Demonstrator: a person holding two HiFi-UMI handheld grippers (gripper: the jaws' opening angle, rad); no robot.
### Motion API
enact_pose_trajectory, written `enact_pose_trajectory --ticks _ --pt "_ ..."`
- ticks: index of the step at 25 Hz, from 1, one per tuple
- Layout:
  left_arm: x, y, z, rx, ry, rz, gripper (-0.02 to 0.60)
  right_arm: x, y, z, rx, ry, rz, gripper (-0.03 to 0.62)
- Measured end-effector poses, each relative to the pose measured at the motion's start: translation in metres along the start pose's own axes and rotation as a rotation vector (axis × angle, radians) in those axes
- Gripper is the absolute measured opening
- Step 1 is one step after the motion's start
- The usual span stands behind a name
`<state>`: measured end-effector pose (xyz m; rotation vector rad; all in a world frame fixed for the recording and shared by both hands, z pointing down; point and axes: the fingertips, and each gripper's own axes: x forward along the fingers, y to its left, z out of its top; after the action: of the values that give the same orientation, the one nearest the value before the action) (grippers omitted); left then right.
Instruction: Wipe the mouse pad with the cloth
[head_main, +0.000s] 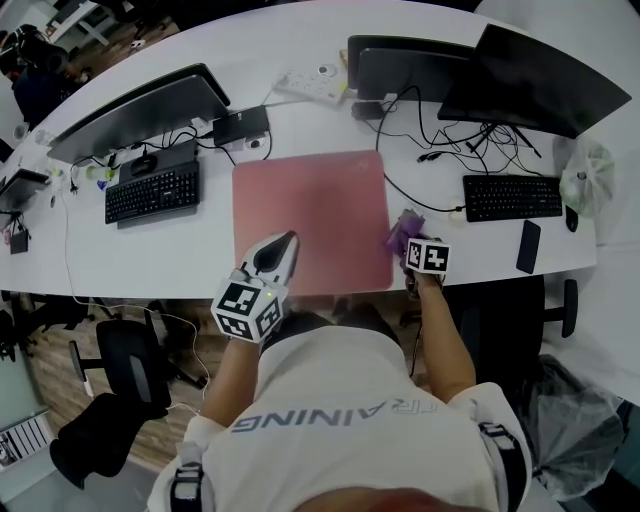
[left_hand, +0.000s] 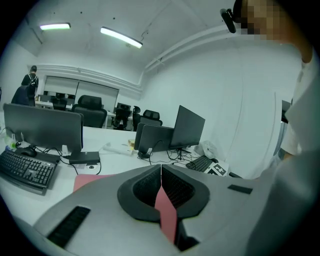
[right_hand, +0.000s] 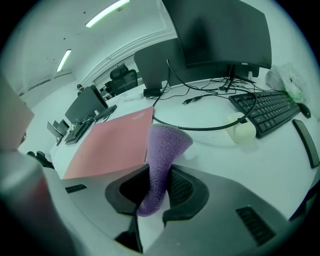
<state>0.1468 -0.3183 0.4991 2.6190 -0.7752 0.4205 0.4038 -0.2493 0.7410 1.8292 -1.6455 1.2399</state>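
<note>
My right gripper (right_hand: 159, 187) pinched the purple cloth (right_hand: 166, 147) at the pink mouse pad's (head_main: 310, 210) four o'clock. My left gripper (left_hand: 161, 186) was pressed together, empty. I judged flat, overlapping strokes best.

Mostly hidden behind the right gripper (head_main: 408, 232) in the head view: the purple cloth (head_main: 397, 238). Partly covered at its near edge by the left gripper (head_main: 287, 243): the pink mouse pad (head_main: 310, 210). From the left gripper view, shows only as a sliver at left and between the jaws.
</note>
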Motion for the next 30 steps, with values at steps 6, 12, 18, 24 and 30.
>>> enact_pose_trajectory --ticks 6,12,18,24,30 --pt "-0.034 0.024 -0.005 -0.025 -0.027 0.041 0.032 -0.021 0.077 0.011 -0.073 -0.073 0.094 0.100" --pt "-0.106 0.071 -0.021 -0.069 -0.057 0.129 0.032 -0.024 0.233 0.009 -0.186 -0.091 0.323 0.100" --pt "-0.196 0.126 -0.047 -0.108 -0.074 0.228 0.032 -0.009 0.379 -0.022 -0.311 -0.032 0.485 0.100" --pt "-0.276 0.169 -0.078 -0.148 -0.085 0.310 0.032 0.019 0.491 -0.075 -0.384 0.067 0.592 0.100" --pt "-0.323 0.199 -0.106 -0.183 -0.091 0.337 0.032 0.067 0.551 -0.132 -0.424 0.183 0.577 0.100"
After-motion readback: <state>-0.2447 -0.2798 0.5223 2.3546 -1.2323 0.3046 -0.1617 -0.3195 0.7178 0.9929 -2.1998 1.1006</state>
